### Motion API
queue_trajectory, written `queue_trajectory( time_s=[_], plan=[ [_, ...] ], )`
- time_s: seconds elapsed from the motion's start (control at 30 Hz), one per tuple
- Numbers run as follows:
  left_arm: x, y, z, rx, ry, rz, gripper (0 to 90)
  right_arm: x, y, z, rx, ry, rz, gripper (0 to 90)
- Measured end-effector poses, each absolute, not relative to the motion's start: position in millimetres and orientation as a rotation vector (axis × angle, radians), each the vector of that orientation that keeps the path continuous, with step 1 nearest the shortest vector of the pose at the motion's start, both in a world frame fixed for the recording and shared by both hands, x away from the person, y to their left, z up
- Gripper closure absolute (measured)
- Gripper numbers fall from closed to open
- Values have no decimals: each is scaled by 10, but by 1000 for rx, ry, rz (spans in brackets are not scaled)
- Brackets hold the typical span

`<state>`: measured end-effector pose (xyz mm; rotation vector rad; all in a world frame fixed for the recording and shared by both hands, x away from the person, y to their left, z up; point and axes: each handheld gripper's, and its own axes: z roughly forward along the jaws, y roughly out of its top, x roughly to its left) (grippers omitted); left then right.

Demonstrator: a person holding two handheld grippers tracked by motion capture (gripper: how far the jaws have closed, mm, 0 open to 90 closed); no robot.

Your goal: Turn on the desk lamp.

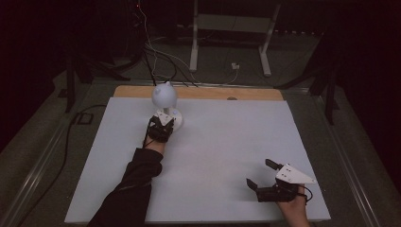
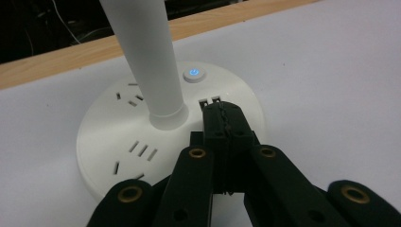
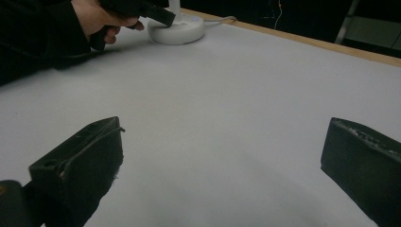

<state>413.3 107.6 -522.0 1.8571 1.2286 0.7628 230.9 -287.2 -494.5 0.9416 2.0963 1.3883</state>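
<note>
A white desk lamp stands at the far left of the table, with a rounded head (image 1: pixel 164 94), a straight stem (image 2: pixel 146 56) and a round base (image 2: pixel 118 142) that carries socket slots. A blue-lit power button (image 2: pixel 193 74) sits on the base. My left gripper (image 2: pixel 221 111) is shut with nothing between its jaws; its tips lie over the base beside two small ports, just short of the button. It appears at the lamp's foot in the high view (image 1: pixel 168 117). My right gripper (image 1: pixel 261 174) rests open at the near right, and bare table lies between its jaws (image 3: pixel 222 142).
A white sheet (image 1: pixel 222 142) covers the table, with a wooden strip (image 1: pixel 208 93) along the far edge. The lamp's cord (image 3: pixel 222 20) runs off the back. Cables (image 1: pixel 161 59) and a white desk frame (image 1: pixel 231 28) lie on the floor beyond.
</note>
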Motion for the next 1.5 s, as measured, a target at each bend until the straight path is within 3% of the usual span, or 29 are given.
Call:
queue_trajectory(
  time_s=[0.2, 0.37, 1.5],
  plan=[
    [4098, 1137, -5137, 1783, 1274, 785, 848, 2312, -2889, -4944, 946, 2091, 1391, 0],
    [4110, 1121, -5143, 1803, 1241, 778, 900, 2312, -2876, -4946, 943, 2096, 1389, 0],
    [4139, 1117, -5210, 1845, 1204, 777, 900, 2314, -2884, -4948, 950, 2095, 1389, 0]
  ],
)
